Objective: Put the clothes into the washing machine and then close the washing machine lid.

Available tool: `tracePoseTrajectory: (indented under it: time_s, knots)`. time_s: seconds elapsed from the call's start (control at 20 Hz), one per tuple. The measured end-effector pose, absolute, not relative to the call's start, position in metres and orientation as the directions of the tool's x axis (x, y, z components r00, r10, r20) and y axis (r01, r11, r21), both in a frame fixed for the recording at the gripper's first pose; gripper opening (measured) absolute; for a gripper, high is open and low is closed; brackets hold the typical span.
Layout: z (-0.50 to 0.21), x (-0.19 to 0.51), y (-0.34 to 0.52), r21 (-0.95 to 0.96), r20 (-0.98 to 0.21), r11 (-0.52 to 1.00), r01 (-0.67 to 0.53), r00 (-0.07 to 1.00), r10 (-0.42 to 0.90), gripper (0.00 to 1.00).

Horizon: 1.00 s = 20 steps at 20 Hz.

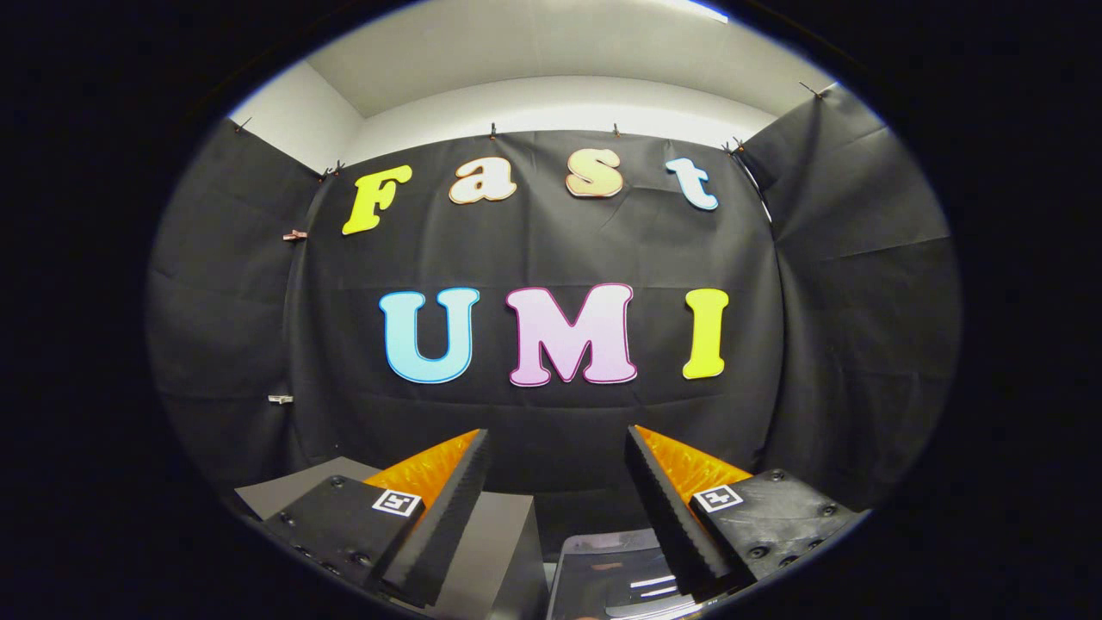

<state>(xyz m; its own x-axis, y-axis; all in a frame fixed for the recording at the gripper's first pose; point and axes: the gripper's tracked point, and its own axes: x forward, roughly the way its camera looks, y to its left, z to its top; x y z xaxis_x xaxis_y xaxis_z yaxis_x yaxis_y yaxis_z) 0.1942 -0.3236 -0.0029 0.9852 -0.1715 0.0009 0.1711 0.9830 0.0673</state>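
1. In the gripper view we are holding the gripper [558, 482] level, its fingers spread apart and grasping nothing, facing the cloth wall [551, 250].
2. Below the fingers we are seeing a glossy dark panel [607, 577], perhaps the washer lid; we cannot tell.
3. We are not finding clothes here, so we cannot judge the step.
4. The finger faces are looking ribbed and wedge-shaped.
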Motion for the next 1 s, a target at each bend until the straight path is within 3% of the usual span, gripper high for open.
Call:
tracePoseTrajectory:
  time_s: [1.0]
  knots:
    - [-0.023,0.197,-0.318,0.058,-0.050,0.985,0.160,0.986,-0.157,0.99]
